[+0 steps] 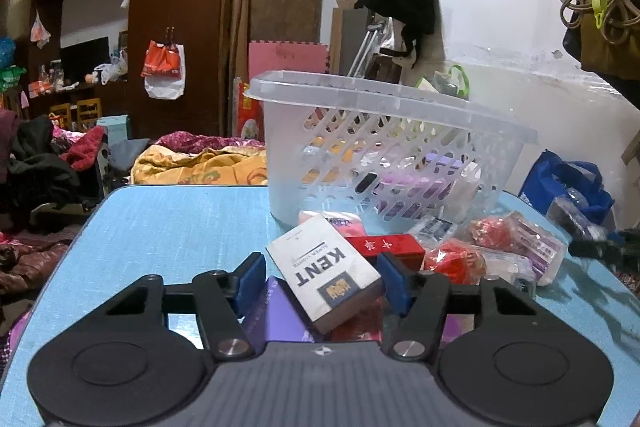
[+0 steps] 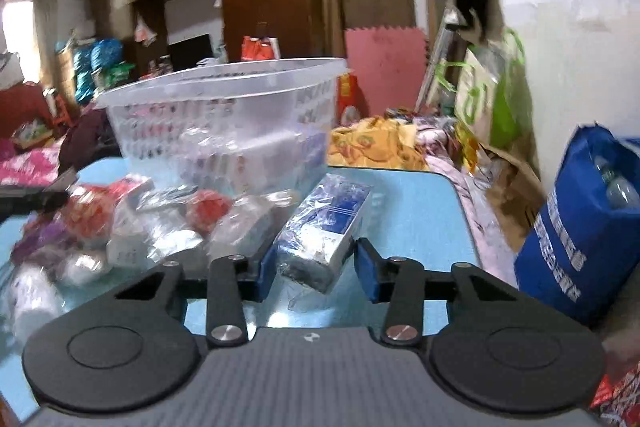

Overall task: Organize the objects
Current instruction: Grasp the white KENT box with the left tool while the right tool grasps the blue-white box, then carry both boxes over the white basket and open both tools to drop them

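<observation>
In the left wrist view my left gripper point(image 1: 322, 281) is open around a white KENT box point(image 1: 324, 269) that lies tilted on a purple box point(image 1: 276, 311) and a red pack; its pads stand apart from the box sides. A red box point(image 1: 384, 245) lies behind. The clear plastic basket point(image 1: 384, 147) holding several packs stands on the blue table point(image 1: 168, 227). In the right wrist view my right gripper point(image 2: 316, 271) is open around a blue-and-white wrapped box point(image 2: 324, 231). The left pad touches it and the right pad stands off. The basket point(image 2: 224, 115) is at the far left.
A pile of plastic-wrapped packets point(image 2: 160, 223) lies left of the right gripper. A blue bag point(image 2: 580, 223) stands off the table's right edge. Bedding and clothes point(image 1: 200, 163) lie beyond the table's far edge. The right gripper's tip point(image 1: 600, 247) shows at the left view's right edge.
</observation>
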